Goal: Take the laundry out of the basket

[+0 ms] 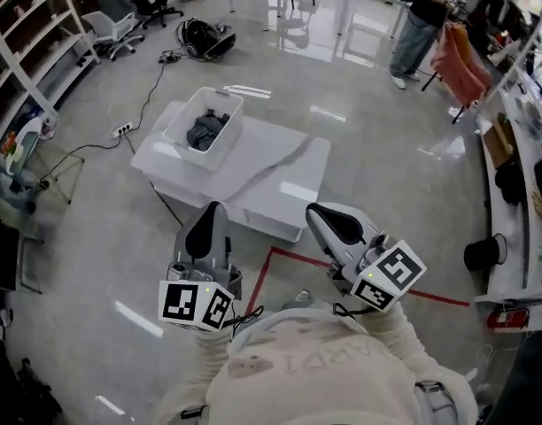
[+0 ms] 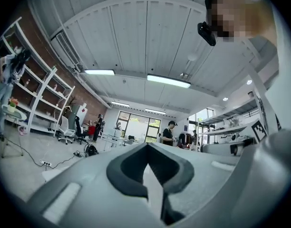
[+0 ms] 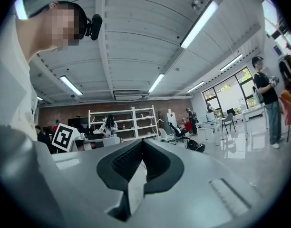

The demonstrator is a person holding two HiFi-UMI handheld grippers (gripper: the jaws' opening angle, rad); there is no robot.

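A white laundry basket (image 1: 225, 99) stands at the far left end of a low white table (image 1: 275, 177). Dark grey laundry (image 1: 203, 131) lies bunched inside it. My left gripper (image 1: 208, 227) and right gripper (image 1: 335, 222) are held close to my chest, well short of the table and apart from the basket. Both point up and forward. In the left gripper view the left gripper (image 2: 146, 152) has its jaws pressed together with nothing between them. The right gripper (image 3: 142, 147) in its own view is likewise shut and empty. Neither gripper view shows the basket.
A red tape line (image 1: 280, 253) marks the floor just in front of the table. A power strip (image 1: 122, 130) with cables lies to the left near shelving (image 1: 27, 47). A person (image 1: 419, 25) stands at the back right by orange clothing (image 1: 457, 60). A counter (image 1: 510, 193) runs along the right.
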